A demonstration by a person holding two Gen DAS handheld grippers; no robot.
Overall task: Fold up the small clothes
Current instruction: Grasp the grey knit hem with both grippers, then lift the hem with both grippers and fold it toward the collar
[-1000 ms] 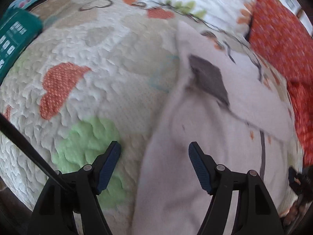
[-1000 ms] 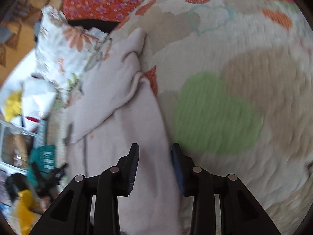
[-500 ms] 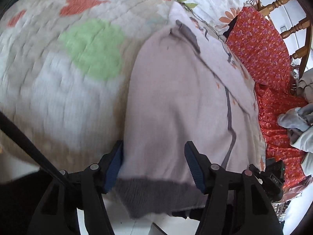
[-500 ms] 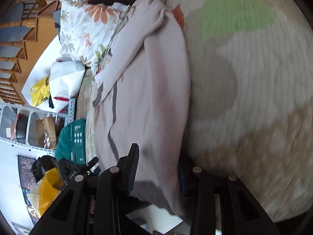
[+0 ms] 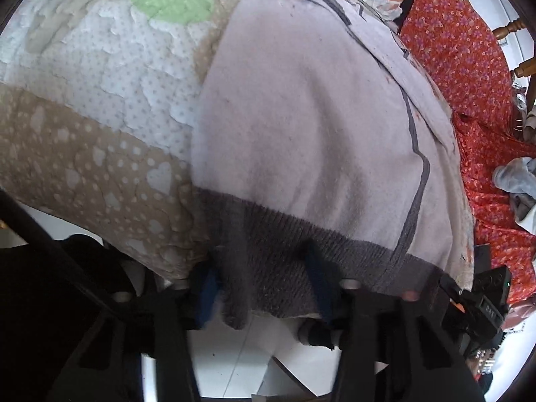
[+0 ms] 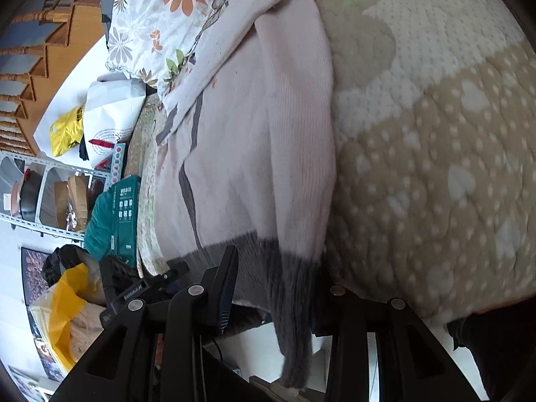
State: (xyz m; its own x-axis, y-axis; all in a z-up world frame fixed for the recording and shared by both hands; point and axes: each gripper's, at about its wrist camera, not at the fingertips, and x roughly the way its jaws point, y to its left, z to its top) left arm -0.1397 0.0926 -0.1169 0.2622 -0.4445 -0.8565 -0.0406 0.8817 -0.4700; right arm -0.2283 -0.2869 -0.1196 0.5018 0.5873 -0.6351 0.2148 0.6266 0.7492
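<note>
A pale pink knitted sweater [image 5: 301,107] with a grey ribbed hem [image 5: 284,268] lies on the quilted bed cover, its hem hanging over the bed's front edge. It also shows in the right wrist view [image 6: 268,154]. My left gripper [image 5: 263,293] is open, its blue pads on either side of the hem's left corner, which drapes between them. My right gripper [image 6: 273,288] is open around the hem's right corner [image 6: 288,288]; its right finger is mostly hidden behind the cloth.
The quilted cover [image 5: 100,100] with hearts and a green patch spreads left of the sweater. A red floral cloth [image 5: 469,67] and a grey garment [image 5: 516,181] lie to the right. A floral pillow [image 6: 157,26], bags and a shelf [image 6: 40,194] stand beyond.
Both grippers have drawn back along the sweater from its body to the hem at the bed's edge. The hem now hangs between the fingers of each.
</note>
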